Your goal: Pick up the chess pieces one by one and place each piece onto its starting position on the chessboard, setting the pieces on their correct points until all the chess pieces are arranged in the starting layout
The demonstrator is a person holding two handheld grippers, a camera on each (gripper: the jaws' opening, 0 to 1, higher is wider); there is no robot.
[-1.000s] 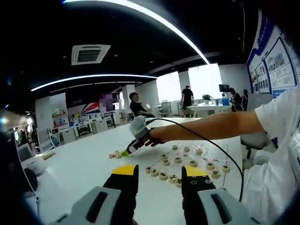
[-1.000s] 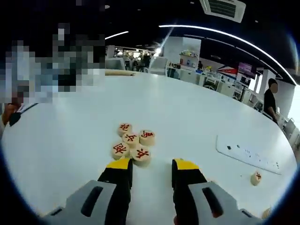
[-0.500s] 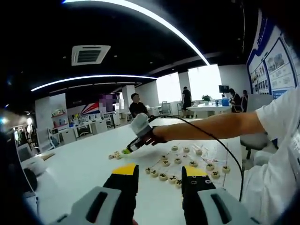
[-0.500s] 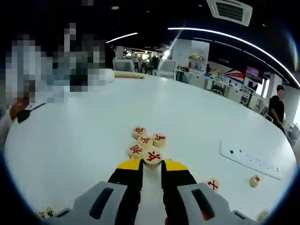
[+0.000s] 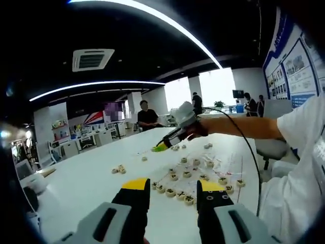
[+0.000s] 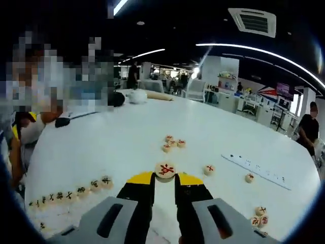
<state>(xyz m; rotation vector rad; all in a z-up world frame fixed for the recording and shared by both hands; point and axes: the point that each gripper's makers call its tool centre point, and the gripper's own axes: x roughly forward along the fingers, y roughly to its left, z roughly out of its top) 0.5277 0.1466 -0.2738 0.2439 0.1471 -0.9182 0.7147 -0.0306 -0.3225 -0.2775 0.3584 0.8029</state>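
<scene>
A broad white surface [image 6: 127, 132] carried everything. On it, in the left gripper view, lay the board [image 5: 223, 165], a pale sheet with thin lines, with a row of black-marked pieces [image 5: 170, 192] along its near edge and more pieces further in. A white power strip [image 6: 256, 169] lay well off to one side in the right gripper view.

The left gripper [image 5: 171, 186] hung above the surface with its fingers apart and nothing between them. The right gripper [image 6: 165, 177] had its fingers closed on a red-marked piece [image 6: 165, 170], held clear of the surface (its face turned to the camera); from the left gripper view it was over the far part of the board.

A small cluster [image 6: 172, 144] of three red pieces sat beyond the held one, with single red pieces [image 6: 208, 169] scattered near the strip. A row of dark-marked pieces [image 6: 76, 193] lined the near left edge.
</scene>
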